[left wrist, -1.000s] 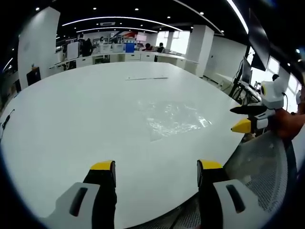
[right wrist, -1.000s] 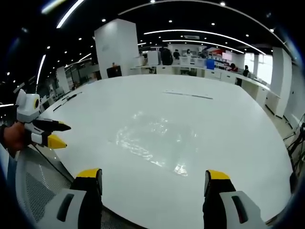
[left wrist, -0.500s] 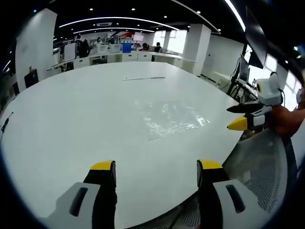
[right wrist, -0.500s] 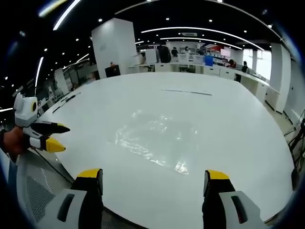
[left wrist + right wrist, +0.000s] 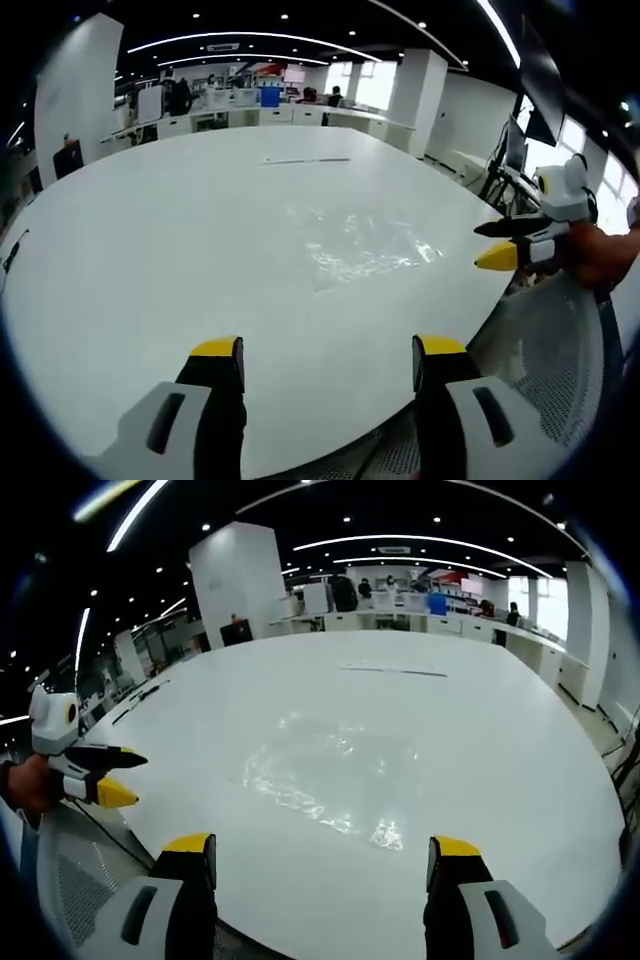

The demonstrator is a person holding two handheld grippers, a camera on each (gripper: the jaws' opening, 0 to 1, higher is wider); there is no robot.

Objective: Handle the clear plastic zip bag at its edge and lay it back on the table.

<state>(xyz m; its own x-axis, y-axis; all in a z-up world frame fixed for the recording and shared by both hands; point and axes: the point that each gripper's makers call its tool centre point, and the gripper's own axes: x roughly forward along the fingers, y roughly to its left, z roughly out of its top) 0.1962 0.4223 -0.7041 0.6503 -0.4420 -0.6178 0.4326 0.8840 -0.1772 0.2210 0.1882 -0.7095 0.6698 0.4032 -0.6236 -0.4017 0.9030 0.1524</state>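
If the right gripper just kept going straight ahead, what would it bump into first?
Probably the clear plastic zip bag, lying flat on the white table straight ahead of the open right gripper. Depth is unclear, so it might meet bare tabletop just before the bag.

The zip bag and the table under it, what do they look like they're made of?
Zip bag: thin clear plastic, glossy; crinkled glints with the white showing through. Table: smooth white top, probably laminate, with a soft sheen; the exact material can't be told.
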